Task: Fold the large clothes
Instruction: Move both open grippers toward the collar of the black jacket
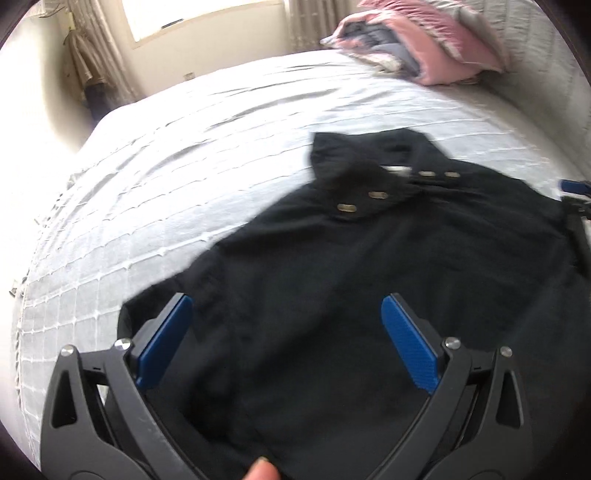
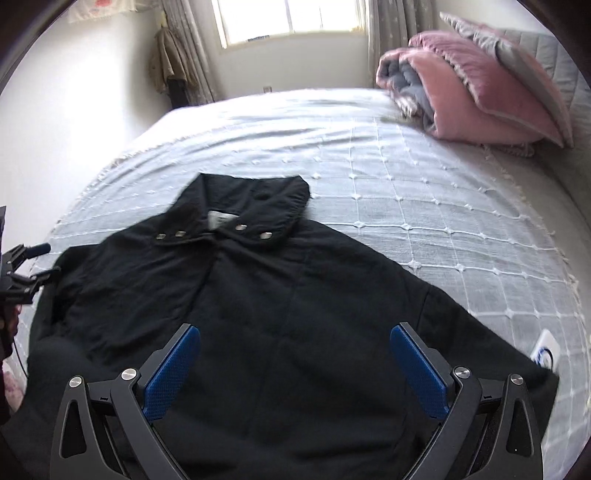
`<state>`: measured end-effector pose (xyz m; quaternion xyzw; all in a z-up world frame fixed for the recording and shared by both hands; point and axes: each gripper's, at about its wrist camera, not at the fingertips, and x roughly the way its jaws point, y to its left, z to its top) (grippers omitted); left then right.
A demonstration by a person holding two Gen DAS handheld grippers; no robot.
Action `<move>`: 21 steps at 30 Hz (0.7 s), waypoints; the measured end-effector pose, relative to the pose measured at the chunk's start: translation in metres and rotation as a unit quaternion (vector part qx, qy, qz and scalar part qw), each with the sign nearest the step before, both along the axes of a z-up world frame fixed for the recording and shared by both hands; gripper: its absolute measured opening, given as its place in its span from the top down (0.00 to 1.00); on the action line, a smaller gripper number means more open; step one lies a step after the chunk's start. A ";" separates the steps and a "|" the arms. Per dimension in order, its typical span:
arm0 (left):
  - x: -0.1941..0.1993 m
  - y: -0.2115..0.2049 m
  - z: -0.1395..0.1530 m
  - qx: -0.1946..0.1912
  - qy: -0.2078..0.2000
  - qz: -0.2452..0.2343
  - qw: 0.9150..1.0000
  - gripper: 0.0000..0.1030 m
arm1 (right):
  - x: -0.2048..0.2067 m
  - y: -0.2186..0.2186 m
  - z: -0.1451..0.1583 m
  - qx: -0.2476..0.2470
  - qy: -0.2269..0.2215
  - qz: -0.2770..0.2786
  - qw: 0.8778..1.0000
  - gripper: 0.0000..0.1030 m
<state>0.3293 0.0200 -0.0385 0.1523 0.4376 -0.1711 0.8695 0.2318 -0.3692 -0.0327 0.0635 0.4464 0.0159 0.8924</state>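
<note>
Black coat [image 2: 258, 295] lies spread flat on bed [image 2: 406, 192], collar far, 0 folds yet. Left gripper [image 1: 288, 332] & right gripper [image 2: 295, 362] hover w/ jaws spread, holding nothing.

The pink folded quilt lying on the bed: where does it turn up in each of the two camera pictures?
Left wrist view: the pink folded quilt sits at the top right, beyond the black garment's collar.
Right wrist view: the quilt is at the upper right, larger and sharper.
Shared landmark: the bright window on the far wall, left of the quilt in both.
</note>
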 end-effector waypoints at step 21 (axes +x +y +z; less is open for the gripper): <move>0.164 0.012 -0.094 -0.081 0.102 -0.082 0.988 0.21 | 0.164 -0.042 -0.111 0.006 0.080 0.092 0.993 0.05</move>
